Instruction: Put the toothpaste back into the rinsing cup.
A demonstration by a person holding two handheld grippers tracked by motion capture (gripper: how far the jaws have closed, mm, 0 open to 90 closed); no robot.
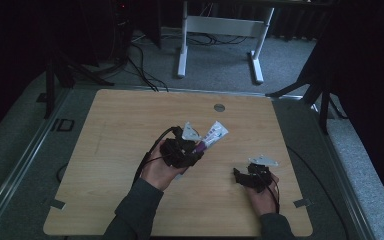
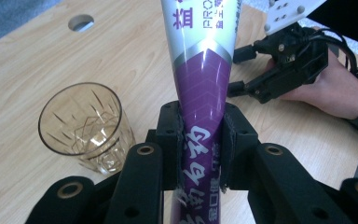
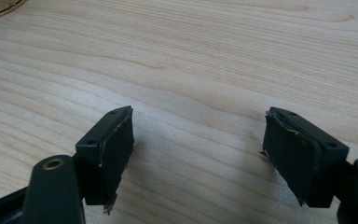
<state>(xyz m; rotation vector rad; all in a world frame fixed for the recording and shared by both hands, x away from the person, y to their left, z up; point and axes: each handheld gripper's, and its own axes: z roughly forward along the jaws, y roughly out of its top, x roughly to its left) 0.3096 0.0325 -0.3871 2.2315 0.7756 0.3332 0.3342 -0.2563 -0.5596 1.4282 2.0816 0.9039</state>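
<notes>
We see our left gripper clamped on a purple-and-white tube, held above the wooden worktop. An empty amber glass stands just beside it. Our right gripper, jaws apart, hovers over bare wood.

1. Looks like a lab or recording room, not a home.
2. Bare wooden table on grey carpet.
3. Black curtains, tripod legs, floor cables.
4. White desk frame behind.
</notes>
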